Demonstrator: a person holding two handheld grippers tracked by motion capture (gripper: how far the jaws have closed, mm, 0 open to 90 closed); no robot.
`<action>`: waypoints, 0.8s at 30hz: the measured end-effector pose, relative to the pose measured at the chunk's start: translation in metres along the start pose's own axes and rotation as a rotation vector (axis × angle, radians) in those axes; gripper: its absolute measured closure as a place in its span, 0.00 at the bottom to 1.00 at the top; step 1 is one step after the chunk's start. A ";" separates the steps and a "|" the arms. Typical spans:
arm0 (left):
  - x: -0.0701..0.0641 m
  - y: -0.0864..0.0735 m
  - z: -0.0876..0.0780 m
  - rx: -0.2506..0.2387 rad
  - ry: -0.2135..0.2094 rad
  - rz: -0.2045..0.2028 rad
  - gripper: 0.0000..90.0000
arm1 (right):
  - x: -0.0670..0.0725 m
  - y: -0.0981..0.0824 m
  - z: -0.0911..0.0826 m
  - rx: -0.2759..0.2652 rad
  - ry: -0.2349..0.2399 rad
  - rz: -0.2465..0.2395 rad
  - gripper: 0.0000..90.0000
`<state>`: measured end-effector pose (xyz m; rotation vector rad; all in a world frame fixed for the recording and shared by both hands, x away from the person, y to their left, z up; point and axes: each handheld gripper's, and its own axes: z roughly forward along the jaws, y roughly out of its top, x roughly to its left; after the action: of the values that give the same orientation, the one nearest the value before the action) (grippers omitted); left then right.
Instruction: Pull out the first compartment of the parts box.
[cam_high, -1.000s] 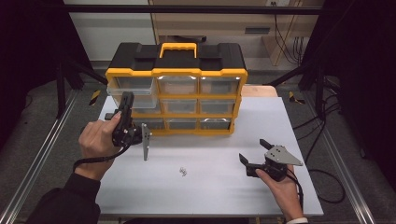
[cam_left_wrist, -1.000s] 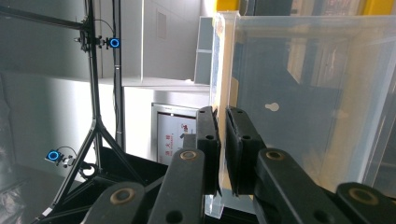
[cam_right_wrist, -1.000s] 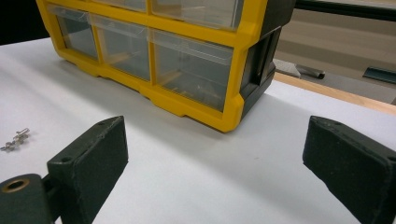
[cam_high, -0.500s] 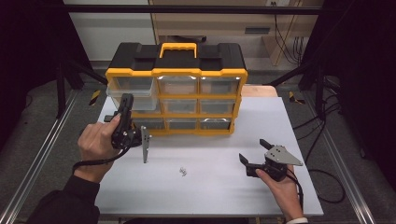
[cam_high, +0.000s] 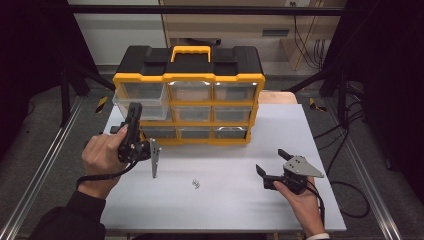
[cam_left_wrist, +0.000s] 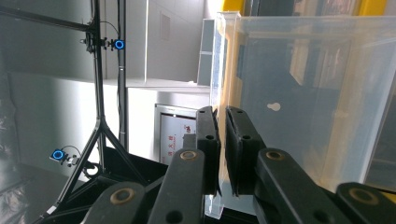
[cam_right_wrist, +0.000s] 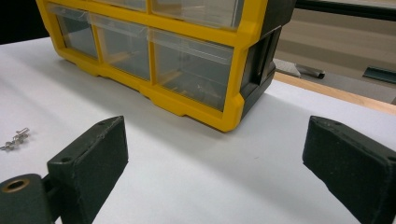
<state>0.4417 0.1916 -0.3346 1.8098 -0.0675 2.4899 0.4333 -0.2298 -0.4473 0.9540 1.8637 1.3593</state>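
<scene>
Yellow-and-black drawer cabinet stands at the back of the white table, handle up, three columns of clear drawers facing the person.

Upper-left clear drawer sits pulled out past the cabinet front. The left gripper is turned on its side there, and the left gripper view shows its jaws nearly together, pinching the drawer's thin front wall edge-on. Gripping the wall looks like the way to slide the drawer, as it offers no knob.

Right gripper rests low near the table's front right, well apart from the cabinet. Its jaws stand wide open with nothing between them. It seems parked, waiting its turn.

Small metal screws lie loose on the table between the two hands, probably the contents meant for the open drawer.
</scene>
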 end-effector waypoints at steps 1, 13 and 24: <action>0.000 0.000 0.000 -0.006 0.002 -0.008 0.93 | 0.000 0.000 0.000 0.001 0.001 0.001 0.08; 0.000 0.000 -0.003 -0.030 0.014 -0.016 0.93 | 0.000 0.000 0.000 0.001 0.000 -0.004 0.08; 0.003 0.001 -0.009 -0.002 0.006 -0.009 0.93 | 0.000 0.000 0.001 -0.001 0.002 -0.008 0.08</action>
<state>0.4318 0.1910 -0.3348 1.7974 -0.0615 2.4887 0.4340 -0.2295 -0.4478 0.9440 1.8658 1.3570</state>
